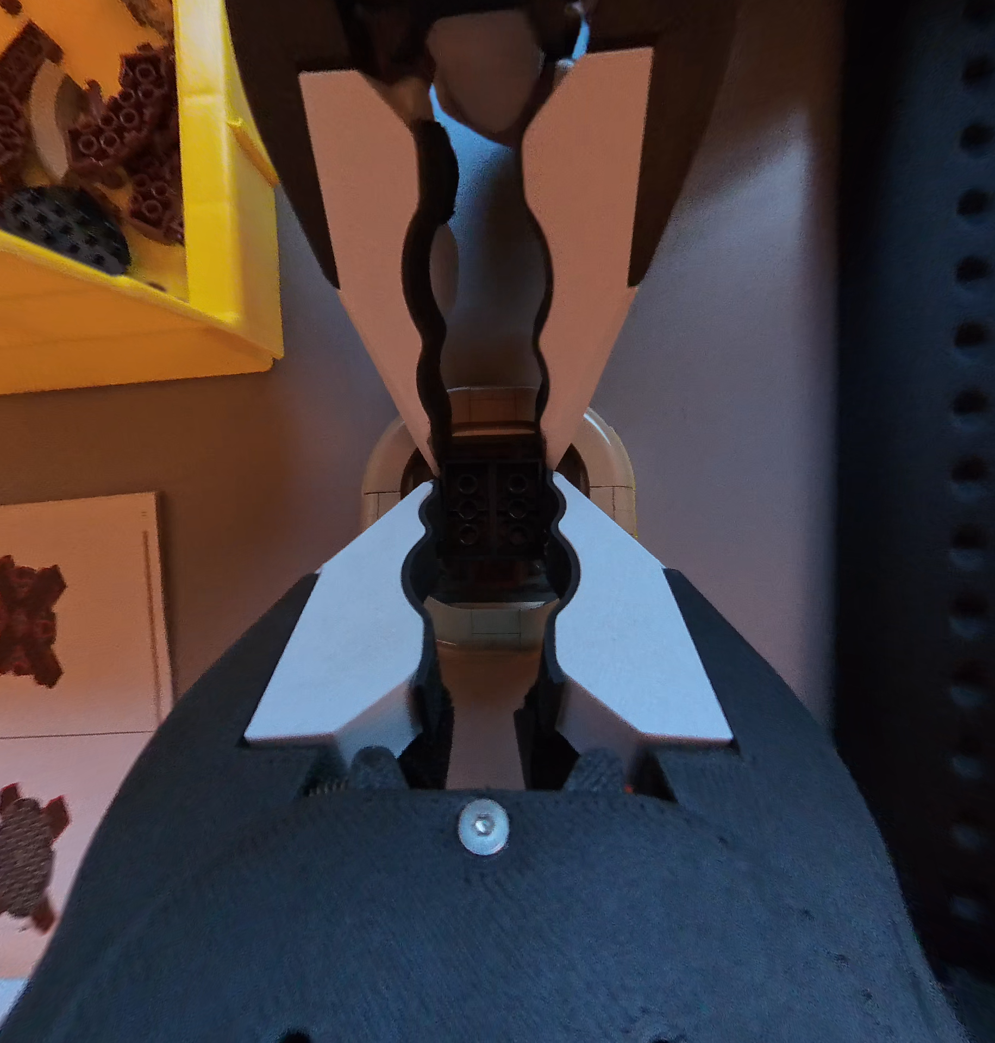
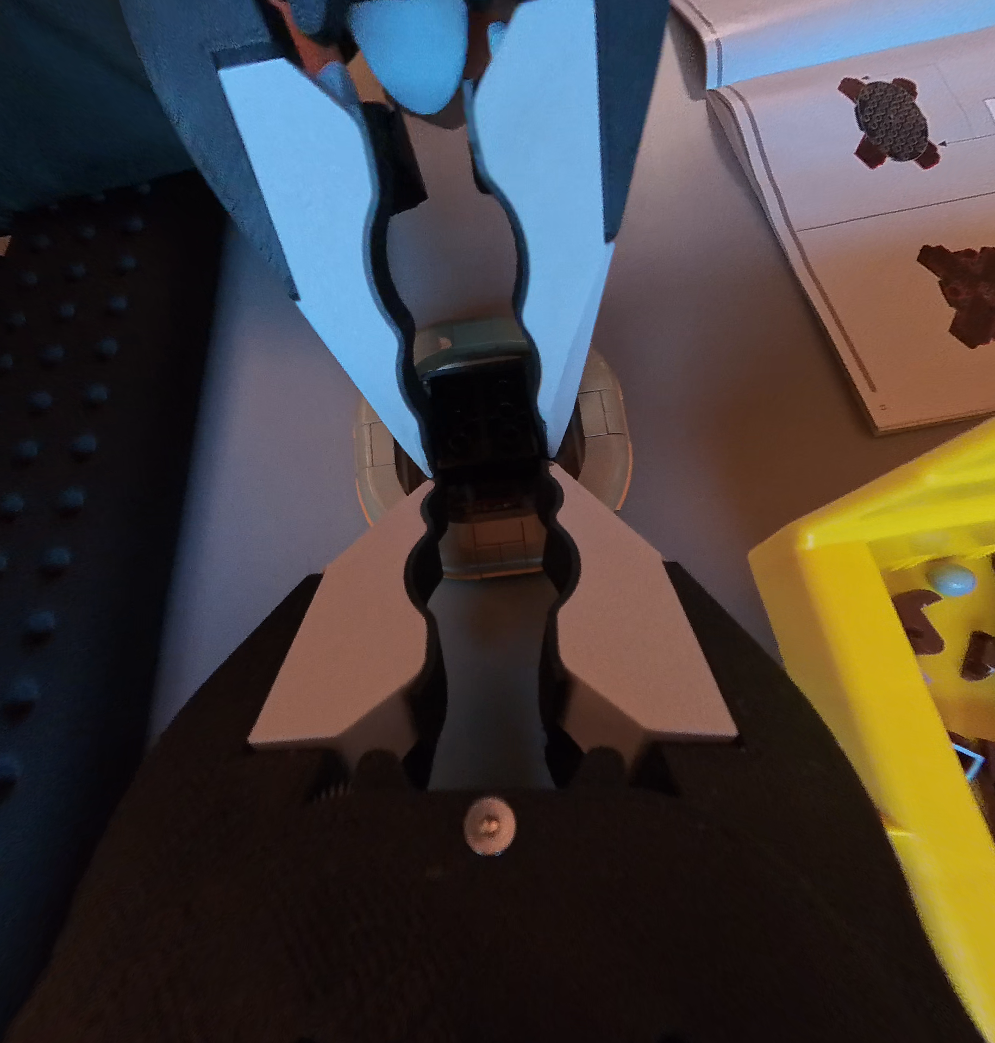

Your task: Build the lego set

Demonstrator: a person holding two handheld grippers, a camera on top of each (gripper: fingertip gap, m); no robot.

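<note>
A dark brown studded brick piece (image 1: 492, 511) is held above a tan rounded lego build (image 1: 610, 451) that sits on the table. My left gripper (image 1: 494, 491) comes in from the bottom of the left wrist view and is shut on the near end of the piece. My right gripper (image 1: 490, 458) comes from the top, tip to tip with it, shut on the far end. In the right wrist view, my right gripper (image 2: 492, 488) grips the dark piece (image 2: 481, 417) from below, the left gripper (image 2: 486, 458) from above, over the tan build (image 2: 602, 406).
A yellow bin (image 1: 218, 226) with brown bricks (image 1: 133, 141) and a black round plate (image 1: 66, 231) stands at the upper left; it also shows in the right wrist view (image 2: 822, 649). An instruction booklet (image 1: 88, 621) (image 2: 879, 254) lies beside it. A dark studded mat (image 1: 935, 451) (image 2: 60, 451) borders the table.
</note>
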